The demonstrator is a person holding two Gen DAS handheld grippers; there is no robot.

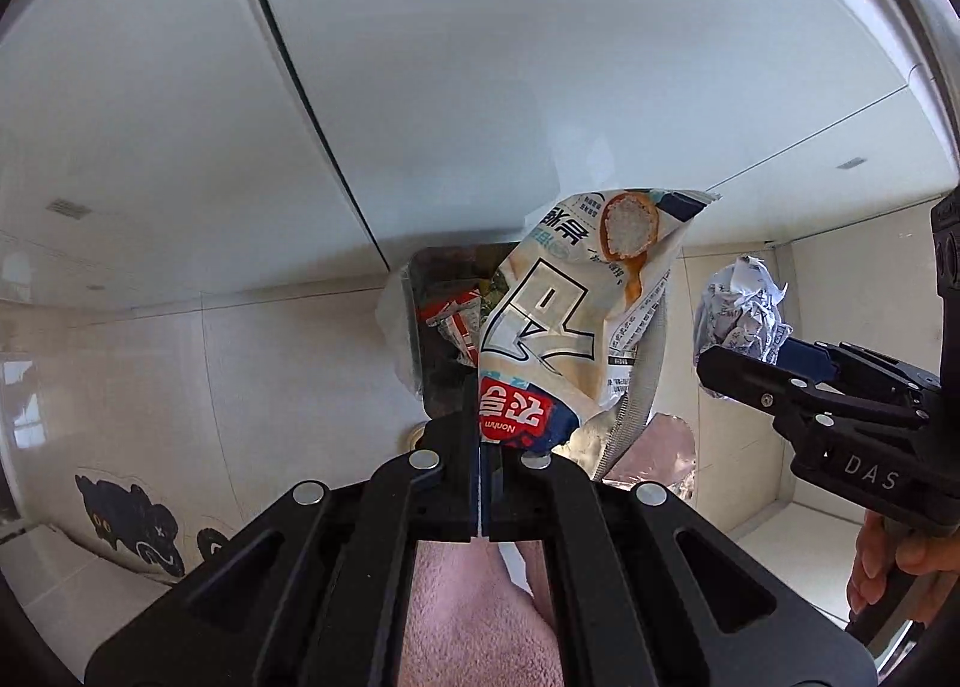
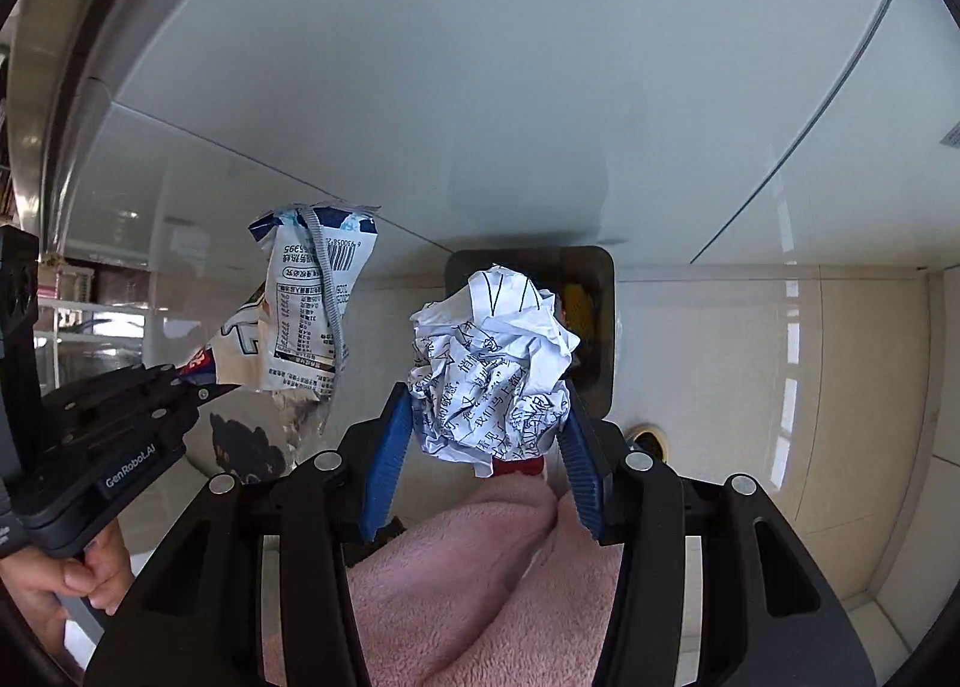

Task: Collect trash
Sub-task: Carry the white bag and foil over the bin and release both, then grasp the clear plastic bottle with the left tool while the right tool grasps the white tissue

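My left gripper (image 1: 485,435) points down and is shut on the lower edge of a cream snack wrapper (image 1: 576,303) with a red and blue label. Under the wrapper is a dark trash bin (image 1: 415,327) with a clear liner and wrappers inside. My right gripper (image 2: 489,417) holds a crumpled ball of printed paper (image 2: 492,363) between its blue pads (image 2: 390,447), right above the bin's opening (image 2: 606,297). In the right wrist view the left gripper (image 2: 207,387) and the wrapper (image 2: 306,303) hang to the left. In the left wrist view the right gripper (image 1: 750,357) and the paper ball (image 1: 741,309) are at the right.
White glossy cabinet fronts (image 1: 480,57) rise behind the bin. The floor is beige tile, with a black cat sticker (image 1: 132,519) at the left and a round drain (image 2: 648,438) near the bin. Pink fleece (image 2: 480,579) fills the foreground below both grippers. A hand (image 1: 888,567) holds the right gripper's handle.
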